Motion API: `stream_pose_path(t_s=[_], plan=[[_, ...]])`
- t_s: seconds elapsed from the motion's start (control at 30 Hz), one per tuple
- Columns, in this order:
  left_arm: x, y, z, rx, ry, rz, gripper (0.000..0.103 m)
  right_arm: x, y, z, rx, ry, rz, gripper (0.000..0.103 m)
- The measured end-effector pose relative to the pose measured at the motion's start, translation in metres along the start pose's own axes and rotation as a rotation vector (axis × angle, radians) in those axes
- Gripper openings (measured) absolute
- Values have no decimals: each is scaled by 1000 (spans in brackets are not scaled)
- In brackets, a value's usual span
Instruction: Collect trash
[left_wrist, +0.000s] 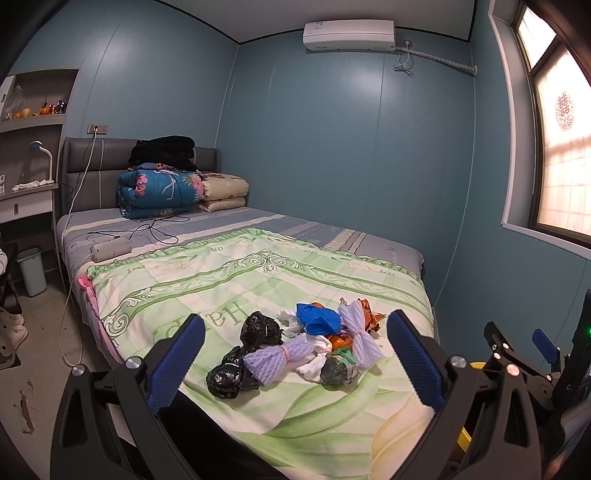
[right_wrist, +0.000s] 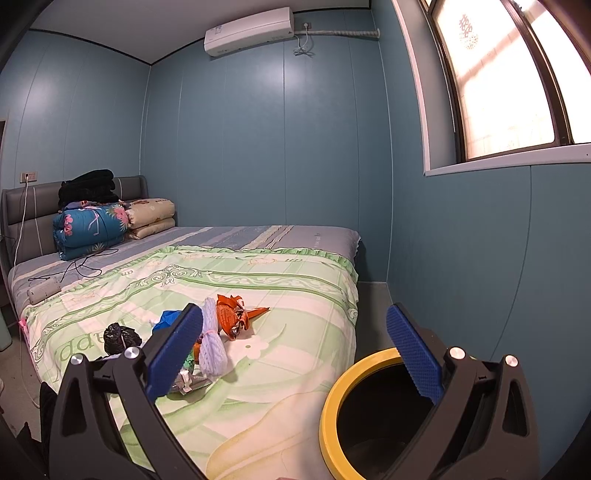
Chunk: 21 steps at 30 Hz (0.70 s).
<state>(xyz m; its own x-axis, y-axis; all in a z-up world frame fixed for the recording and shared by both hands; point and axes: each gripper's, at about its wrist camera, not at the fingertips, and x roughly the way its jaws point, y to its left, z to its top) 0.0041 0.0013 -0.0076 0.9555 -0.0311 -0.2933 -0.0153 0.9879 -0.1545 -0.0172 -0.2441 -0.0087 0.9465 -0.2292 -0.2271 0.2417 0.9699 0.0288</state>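
A pile of trash lies on the green bedspread (left_wrist: 229, 280): black bags (left_wrist: 260, 328), purple foam nets (left_wrist: 273, 358), a blue bag (left_wrist: 317, 317), an orange wrapper (left_wrist: 371, 317) and white tissue (left_wrist: 312, 367). My left gripper (left_wrist: 295, 363) hangs open just short of the pile, nothing between its fingers. The right gripper (right_wrist: 295, 350) is open too, above the bed's corner; it also shows at the edge of the left wrist view (left_wrist: 521, 341). Beside the bed stands a black bin with a yellow rim (right_wrist: 332, 406). The orange wrapper (right_wrist: 232, 317) and a foam net (right_wrist: 212, 343) lie left of it.
Folded quilts (left_wrist: 162, 192) and dark clothes are stacked at the headboard. A power strip (left_wrist: 110, 249) with cables lies on the striped sheet. A pale bin (left_wrist: 33, 269) and shoes (left_wrist: 13, 328) stand on the floor at the left. Blue walls close the far side.
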Motion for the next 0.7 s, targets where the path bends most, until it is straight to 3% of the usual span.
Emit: stream_pose_path(t_s=[0.7], plan=[[6,-7,-5,-4,11,-6,95,1,0,-1,1,2,-1,95]])
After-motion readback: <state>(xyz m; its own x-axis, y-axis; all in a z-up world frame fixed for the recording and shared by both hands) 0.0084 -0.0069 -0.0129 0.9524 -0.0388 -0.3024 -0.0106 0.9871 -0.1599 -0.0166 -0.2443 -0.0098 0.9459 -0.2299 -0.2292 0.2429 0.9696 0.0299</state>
